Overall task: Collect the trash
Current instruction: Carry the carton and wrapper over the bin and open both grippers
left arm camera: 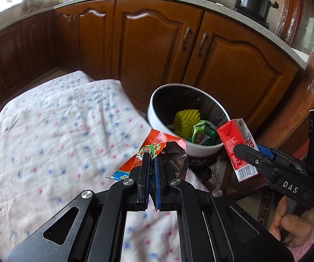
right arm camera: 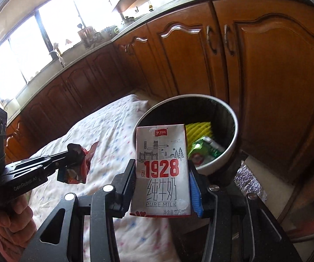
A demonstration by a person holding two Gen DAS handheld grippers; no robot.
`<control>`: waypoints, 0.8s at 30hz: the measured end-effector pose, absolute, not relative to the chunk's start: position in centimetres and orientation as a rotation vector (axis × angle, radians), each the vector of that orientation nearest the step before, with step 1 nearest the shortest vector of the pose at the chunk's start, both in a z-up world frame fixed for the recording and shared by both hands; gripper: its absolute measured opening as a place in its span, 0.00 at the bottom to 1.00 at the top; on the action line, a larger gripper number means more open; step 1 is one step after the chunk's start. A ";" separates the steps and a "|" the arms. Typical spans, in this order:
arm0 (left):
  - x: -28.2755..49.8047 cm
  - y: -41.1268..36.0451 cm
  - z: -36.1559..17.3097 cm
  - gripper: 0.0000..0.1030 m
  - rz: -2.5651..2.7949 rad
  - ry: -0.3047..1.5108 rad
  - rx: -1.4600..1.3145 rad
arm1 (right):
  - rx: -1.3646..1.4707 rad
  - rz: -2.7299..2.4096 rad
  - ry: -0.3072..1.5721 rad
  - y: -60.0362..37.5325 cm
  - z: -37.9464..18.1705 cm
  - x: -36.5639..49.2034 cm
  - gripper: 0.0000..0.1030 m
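A: The right gripper (right arm camera: pixel 161 174) clamps the milk carton (right arm camera: pixel 161 172) at frame centre, before the bin (right arm camera: pixel 233 118).

B: The left gripper (left arm camera: pixel 151 163) pinches the wrapper (left arm camera: pixel 157 146); released early, it may fall on the cloth (left arm camera: pixel 58 131).

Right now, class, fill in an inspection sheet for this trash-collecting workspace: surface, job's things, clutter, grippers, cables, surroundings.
Surface: quilted cloth, white with blue and pink dots, nothing lying on it in view.
Job's things: white bin with black liner, already holding a yellow ridged piece and a green wrapper; red snack wrapper; milk carton marked 1928.
Clutter: nothing seen.
Grippers: left gripper shut on the red snack wrapper; right gripper shut on the milk carton, near the bin's rim.
Cables: nothing seen.
Surroundings: wooden cabinets, countertop, black pot.
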State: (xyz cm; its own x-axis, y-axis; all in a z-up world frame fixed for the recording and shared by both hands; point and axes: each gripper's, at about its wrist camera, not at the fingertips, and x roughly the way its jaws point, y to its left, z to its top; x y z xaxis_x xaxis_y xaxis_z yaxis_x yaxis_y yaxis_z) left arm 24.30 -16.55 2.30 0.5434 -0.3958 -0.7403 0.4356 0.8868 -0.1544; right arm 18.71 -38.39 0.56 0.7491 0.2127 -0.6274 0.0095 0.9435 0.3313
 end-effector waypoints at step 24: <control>31.7 -25.3 1.1 0.03 -0.522 0.901 0.136 | 0.306 0.076 0.766 -42.1 -0.8 24.6 0.44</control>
State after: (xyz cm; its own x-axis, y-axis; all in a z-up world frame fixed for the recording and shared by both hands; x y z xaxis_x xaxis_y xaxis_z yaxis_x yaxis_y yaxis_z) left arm 31.71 -25.28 1.11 0.5063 -0.3755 -0.7763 0.4868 0.8675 -0.1021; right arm 24.56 -42.08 -0.80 0.7205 0.1779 -0.6703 0.0435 0.9531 0.2996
